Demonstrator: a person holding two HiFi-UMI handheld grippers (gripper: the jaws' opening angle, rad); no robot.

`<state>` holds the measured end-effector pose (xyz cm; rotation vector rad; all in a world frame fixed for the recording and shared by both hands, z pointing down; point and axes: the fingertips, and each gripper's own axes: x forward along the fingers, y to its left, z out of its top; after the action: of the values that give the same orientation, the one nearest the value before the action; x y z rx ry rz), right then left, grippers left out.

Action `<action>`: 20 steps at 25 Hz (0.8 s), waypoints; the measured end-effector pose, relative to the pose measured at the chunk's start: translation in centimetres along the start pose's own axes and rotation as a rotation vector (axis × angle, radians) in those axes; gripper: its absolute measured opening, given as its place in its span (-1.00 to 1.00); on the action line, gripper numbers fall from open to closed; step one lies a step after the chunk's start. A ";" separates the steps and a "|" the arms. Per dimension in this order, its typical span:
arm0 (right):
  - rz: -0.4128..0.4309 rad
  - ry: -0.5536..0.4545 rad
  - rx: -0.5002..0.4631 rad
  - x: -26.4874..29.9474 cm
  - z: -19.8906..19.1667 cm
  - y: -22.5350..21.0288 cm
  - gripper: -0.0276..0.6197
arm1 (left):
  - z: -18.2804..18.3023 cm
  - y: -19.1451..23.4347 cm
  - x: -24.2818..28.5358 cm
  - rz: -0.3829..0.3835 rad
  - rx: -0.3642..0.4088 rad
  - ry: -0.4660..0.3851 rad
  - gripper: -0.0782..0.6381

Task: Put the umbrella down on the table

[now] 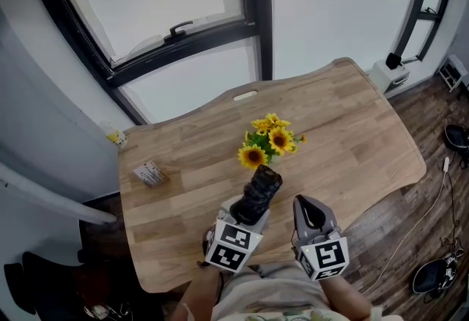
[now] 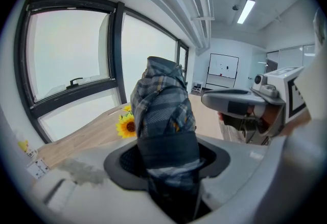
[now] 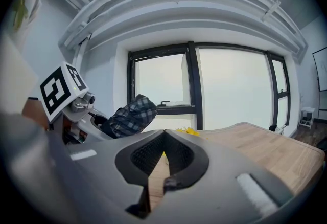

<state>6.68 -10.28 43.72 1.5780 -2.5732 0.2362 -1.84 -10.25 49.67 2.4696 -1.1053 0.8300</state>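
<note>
A folded grey plaid umbrella point(image 1: 258, 192) sticks up and forward out of my left gripper point(image 1: 248, 211), which is shut on its lower end above the near edge of the wooden table point(image 1: 352, 129). The left gripper view shows the umbrella point(image 2: 163, 110) wedged upright between the pads of that gripper point(image 2: 168, 169). My right gripper point(image 1: 306, 204) hovers just to the right of it, jaws shut and empty. In the right gripper view the closed tips of the right gripper point(image 3: 163, 135) point over the table, and the umbrella point(image 3: 130, 115) shows at left.
A bunch of yellow sunflowers point(image 1: 270, 140) stands mid-table just beyond the umbrella. A small box point(image 1: 150, 174) lies near the table's left side. Windows with dark frames run behind the table. A white device point(image 1: 388, 74) and cables sit on the floor at right.
</note>
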 end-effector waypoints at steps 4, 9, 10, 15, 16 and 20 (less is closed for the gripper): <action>0.013 0.017 0.000 0.2 -0.3 -0.1 -0.91 | -0.1 0.0 0.6 0.000 0.006 0.023 -0.14; 0.023 0.031 0.008 0.3 -1.1 -0.2 -0.91 | -0.9 -0.3 1.5 -0.006 0.006 0.049 -0.14; 0.024 0.030 0.011 0.4 -1.2 -0.3 -0.91 | -1.1 -0.3 1.7 -0.007 0.004 0.055 -0.14; 0.029 0.031 0.022 0.6 -1.4 -0.6 -0.91 | -1.8 -0.6 2.5 -0.008 -0.019 0.082 -0.13; 0.029 0.034 0.023 0.6 -1.4 -0.6 -0.91 | -1.9 -0.6 2.6 -0.008 -0.019 0.087 -0.13; 0.032 0.038 0.022 0.9 -1.5 -0.7 -0.91 | -2.5 -0.4 3.1 -0.008 -0.020 0.106 -0.13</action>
<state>6.95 -11.09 45.42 1.5258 -2.5774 0.2950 -0.85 -10.55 53.53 2.3829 -1.0606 0.9315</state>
